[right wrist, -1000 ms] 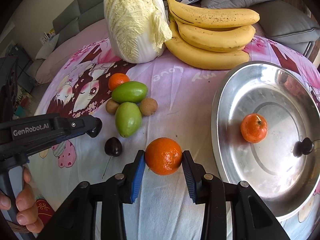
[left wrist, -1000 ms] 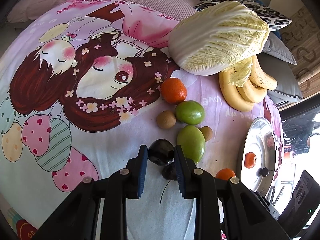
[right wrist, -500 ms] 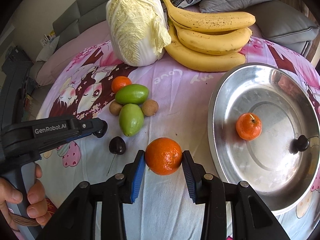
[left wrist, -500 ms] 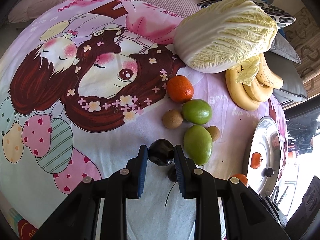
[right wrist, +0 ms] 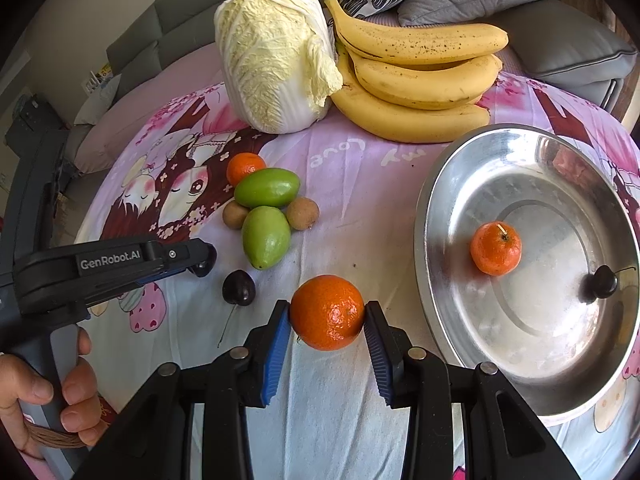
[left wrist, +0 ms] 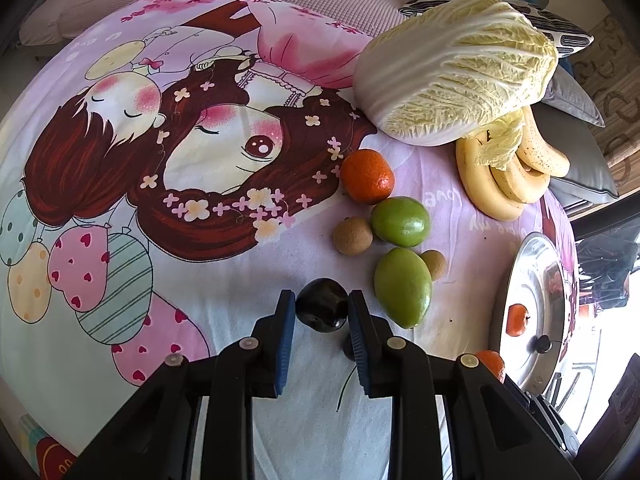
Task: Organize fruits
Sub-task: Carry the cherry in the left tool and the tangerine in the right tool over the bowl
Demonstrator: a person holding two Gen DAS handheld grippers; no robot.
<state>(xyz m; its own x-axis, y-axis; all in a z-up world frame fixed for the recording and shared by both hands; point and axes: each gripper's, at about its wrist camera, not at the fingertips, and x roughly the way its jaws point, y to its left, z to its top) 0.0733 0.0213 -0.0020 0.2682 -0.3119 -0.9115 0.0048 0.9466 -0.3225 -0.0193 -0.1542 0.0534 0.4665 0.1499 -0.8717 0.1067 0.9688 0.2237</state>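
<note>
Left gripper [left wrist: 322, 312]: pinching a dark cherry [left wrist: 321, 310] between its blue pads, jaws narrow, above the cloth.
Right gripper [right wrist: 326, 314]: clamping a tangerine [right wrist: 327, 312], glossy orange and dimpled, its sides pressing both pads.
Tray [right wrist: 452, 184]: round steel, shining, sitting at the right on the cloth; already holding a small orange [right wrist: 495, 248] with a stem stub and a black cherry [right wrist: 600, 284] beside it.
Cloth [right wrist: 360, 168]: pink cartoon print, covering the surface under everything.
Loose cherry [right wrist: 239, 287]: dark, lying on the cloth with its thin stalk trailing toward the camera, just beside the left gripper's tip.
Green fruits [right wrist: 266, 242]: two smooth green ovals lying touching, with two brown round fruits [right wrist: 302, 213] at their sides and another orange [right wrist: 245, 167] behind.
Bananas [right wrist: 416, 80]: yellow bunch, speckled, resting at the back against a pale cabbage [right wrist: 276, 56].
Person's hand [right wrist: 52, 400]: gripping the left gripper's handle.
</note>
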